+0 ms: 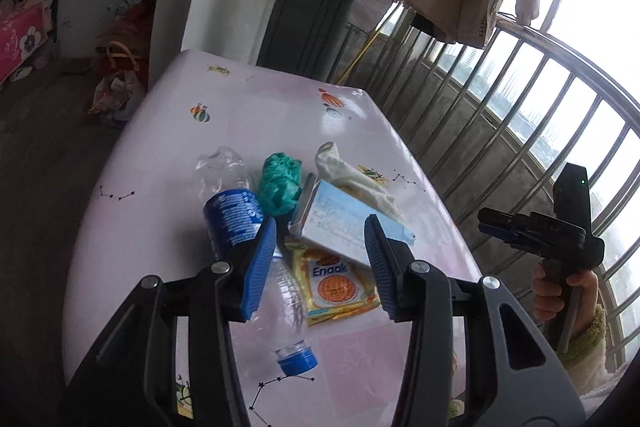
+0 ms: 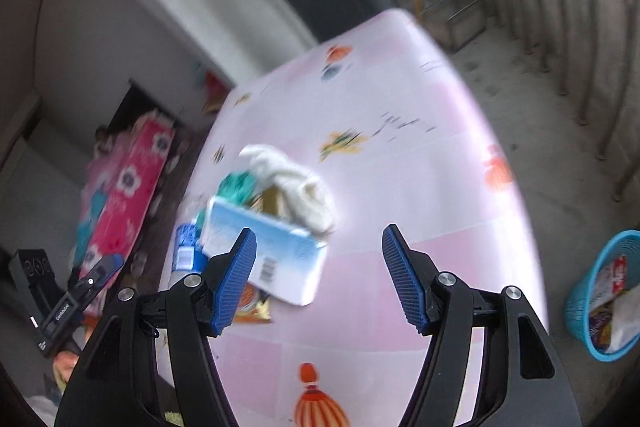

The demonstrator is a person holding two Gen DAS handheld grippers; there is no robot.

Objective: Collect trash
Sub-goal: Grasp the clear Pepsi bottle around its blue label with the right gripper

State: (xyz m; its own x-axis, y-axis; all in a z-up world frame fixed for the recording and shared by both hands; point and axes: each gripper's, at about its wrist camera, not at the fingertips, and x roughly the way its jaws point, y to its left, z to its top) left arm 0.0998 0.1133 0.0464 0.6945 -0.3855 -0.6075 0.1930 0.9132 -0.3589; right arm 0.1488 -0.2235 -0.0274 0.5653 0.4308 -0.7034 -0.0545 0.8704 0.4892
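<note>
A heap of trash lies on the pink table (image 1: 280, 115): a clear plastic bottle (image 1: 256, 251) with a blue label and cap, a crumpled green bag (image 1: 279, 185), a pale blue carton (image 1: 344, 223), a yellow Enaak wrapper (image 1: 336, 287) and a white crumpled cloth (image 1: 356, 179). My left gripper (image 1: 320, 247) is open, its jaws above the bottle and the carton. My right gripper (image 2: 320, 267) is open and empty above the table, right of the carton (image 2: 276, 259) and cloth (image 2: 296, 183). It also shows in the left wrist view (image 1: 532, 231), held off the table's right edge.
A blue basket (image 2: 596, 291) with trash inside stands on the floor right of the table (image 2: 400, 147). A metal railing (image 1: 520, 99) runs along the right. A pink box (image 2: 128, 187) and bags (image 1: 120, 83) lie on the floor to the left.
</note>
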